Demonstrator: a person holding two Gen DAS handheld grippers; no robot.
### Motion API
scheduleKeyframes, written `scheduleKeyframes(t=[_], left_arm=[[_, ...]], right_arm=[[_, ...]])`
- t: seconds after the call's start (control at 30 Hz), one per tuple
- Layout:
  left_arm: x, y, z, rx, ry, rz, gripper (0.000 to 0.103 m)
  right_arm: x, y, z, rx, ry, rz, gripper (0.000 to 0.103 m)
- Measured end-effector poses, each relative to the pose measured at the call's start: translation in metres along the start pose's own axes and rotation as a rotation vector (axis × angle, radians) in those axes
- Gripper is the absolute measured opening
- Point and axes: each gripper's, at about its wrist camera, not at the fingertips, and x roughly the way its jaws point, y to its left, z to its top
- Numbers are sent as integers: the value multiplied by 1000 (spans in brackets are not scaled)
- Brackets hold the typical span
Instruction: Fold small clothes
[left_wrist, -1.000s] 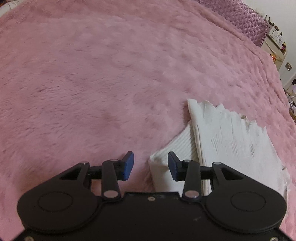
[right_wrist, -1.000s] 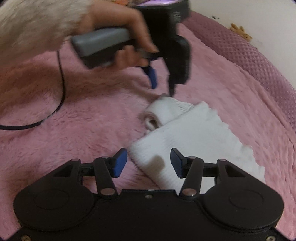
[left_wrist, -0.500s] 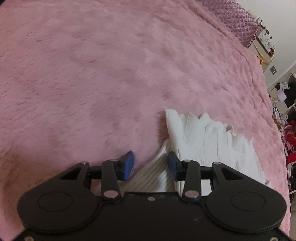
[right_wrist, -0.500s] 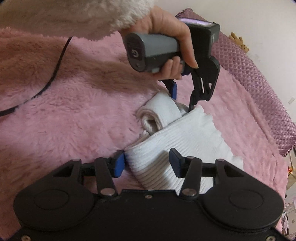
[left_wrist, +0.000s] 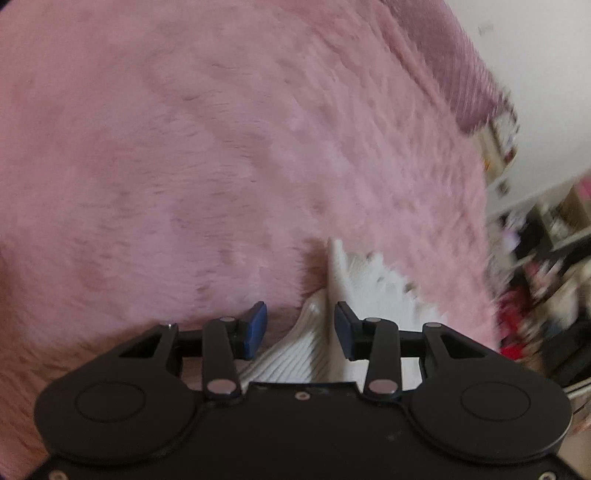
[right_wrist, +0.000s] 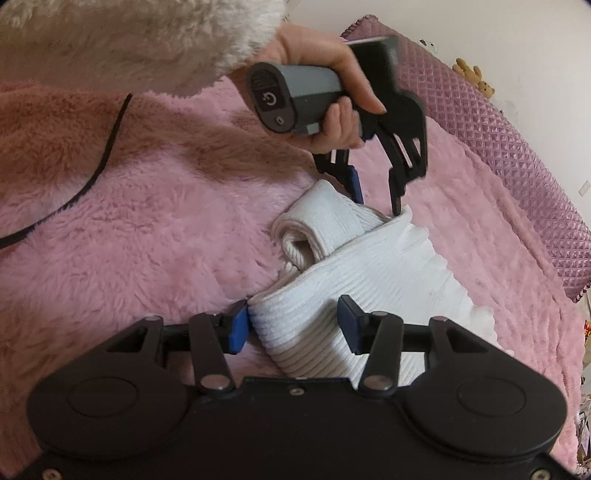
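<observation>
A small white ribbed knit garment (right_wrist: 373, 273) lies partly folded on the pink fluffy blanket (right_wrist: 147, 229). Its rolled sleeve end (right_wrist: 317, 225) sticks out to the left. My right gripper (right_wrist: 291, 326) is open, its jaws either side of the garment's near folded corner. My left gripper (right_wrist: 376, 192) shows in the right wrist view, open, with its tips down at the garment's far edge. In the left wrist view the left gripper (left_wrist: 300, 330) is open with a raised ridge of the garment (left_wrist: 317, 332) between its jaws.
A purple quilted cushion (right_wrist: 517, 155) runs along the bed's far right edge. A black cable (right_wrist: 88, 181) trails over the blanket at left. Cluttered shelves (left_wrist: 535, 258) stand beyond the bed's right side. A hand in a fluffy cream sleeve (right_wrist: 147, 40) holds the left gripper.
Both grippers have come down onto the garment. The right gripper's jaws now straddle the near corner and the left gripper's tips sit at the far edge. Both stayed open.
</observation>
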Motion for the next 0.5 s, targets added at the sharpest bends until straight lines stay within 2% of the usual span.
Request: scheduleKeyframes(t=[0.1, 0.13, 0.33, 0.43, 0.47, 0.5], left_arm=[[2, 17, -1, -88, 34, -133, 40], [3, 17, -1, -92, 44, -151, 40], [9, 3, -3, -13, 56, -109, 40], [16, -3, -3, 13, 84, -97, 35], [18, -3, -2, 14, 92, -93, 33], [20, -4, -2, 20, 95, -89, 17]], right_arm=[[3, -1, 0, -2, -1, -1, 48], [3, -1, 0, -2, -1, 0, 48], [3, 1, 2, 1, -2, 1, 48], [5, 2, 3, 1, 11, 17, 34], [5, 2, 4, 2, 13, 14, 30], [5, 2, 4, 1, 16, 14, 26]])
